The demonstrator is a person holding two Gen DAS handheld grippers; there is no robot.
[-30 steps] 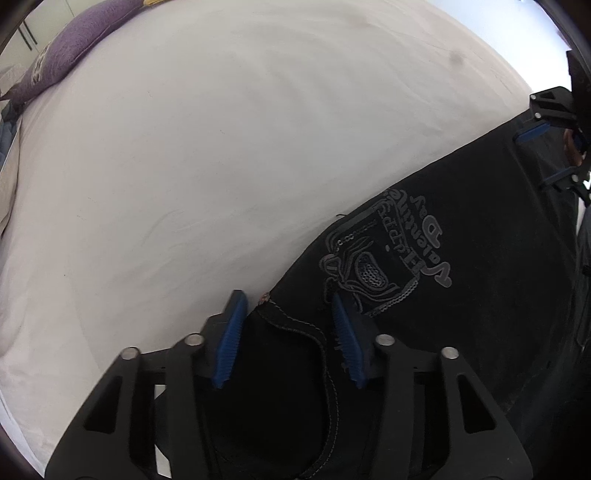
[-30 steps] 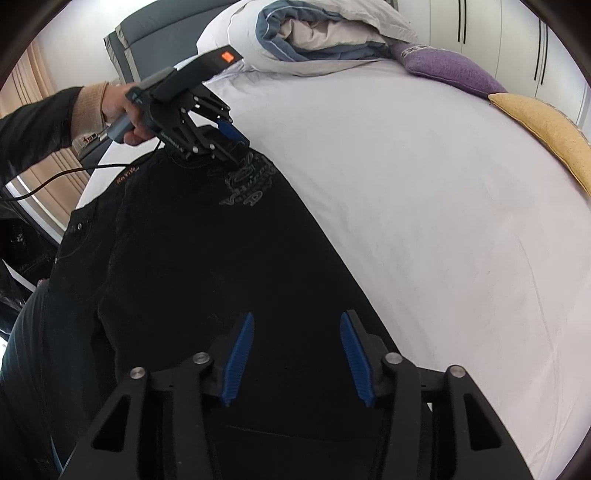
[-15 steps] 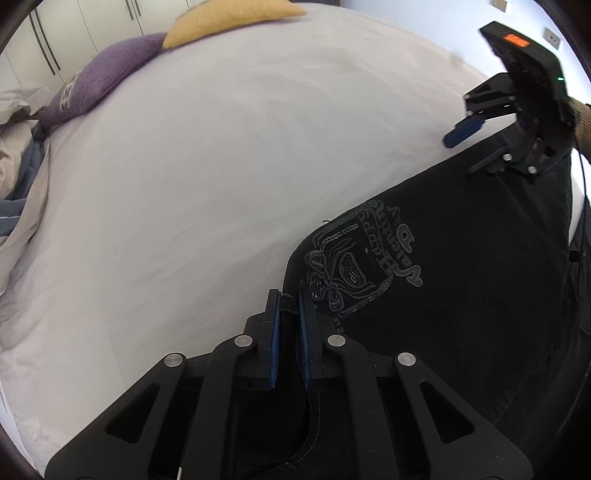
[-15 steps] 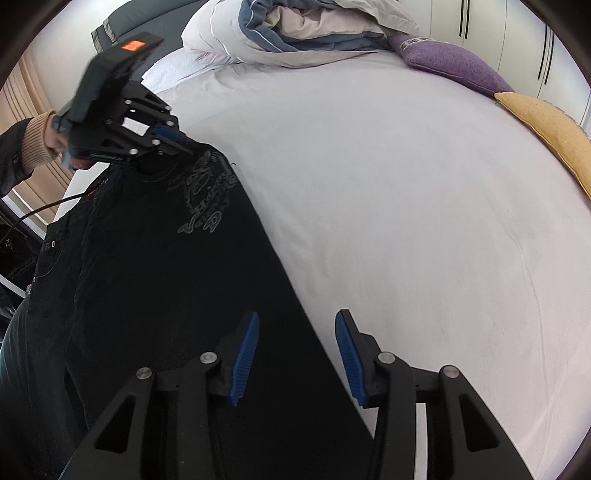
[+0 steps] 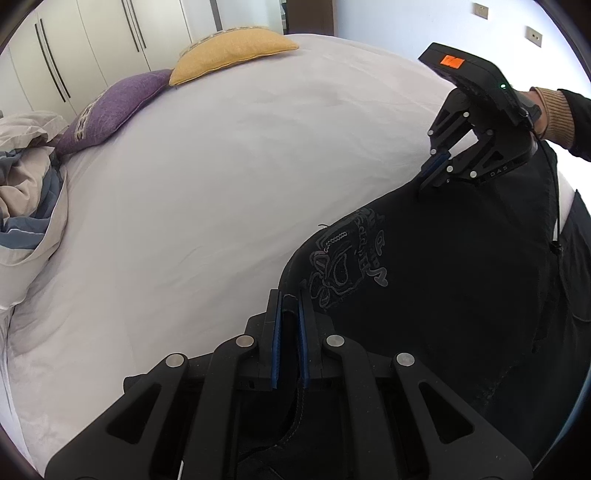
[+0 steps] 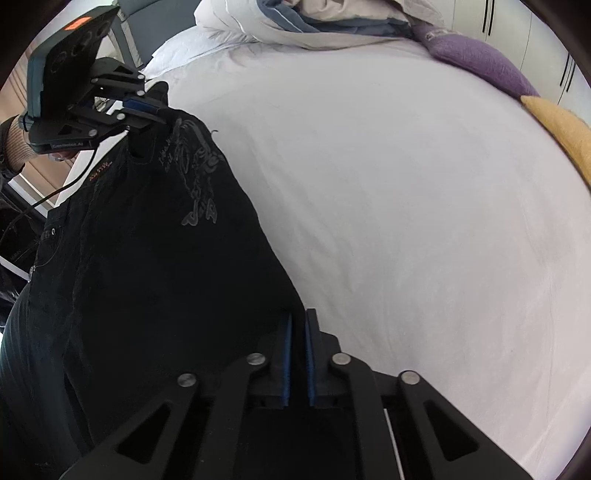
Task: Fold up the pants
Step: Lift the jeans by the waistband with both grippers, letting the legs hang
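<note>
Left tool (image 5: 290,325) lifted – pinching pants (image 5: 443,277) | right tool (image 6: 299,339) just closed on pants edge – both angled down

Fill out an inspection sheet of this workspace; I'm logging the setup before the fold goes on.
Surface: white bed sheet, lightly creased.
Job's things: black pants, printed design up, lying along the bed's edge.
Clutter: purple cushion, yellow cushion, bundled duvet at the bed's far sides.
Grippers: left hand-held gripper shut on the pants; right hand-held gripper just closed on the pants' edge.
Cables: black cable hanging below the left unit.
Surroundings: white wardrobe doors, wall sockets.
</note>
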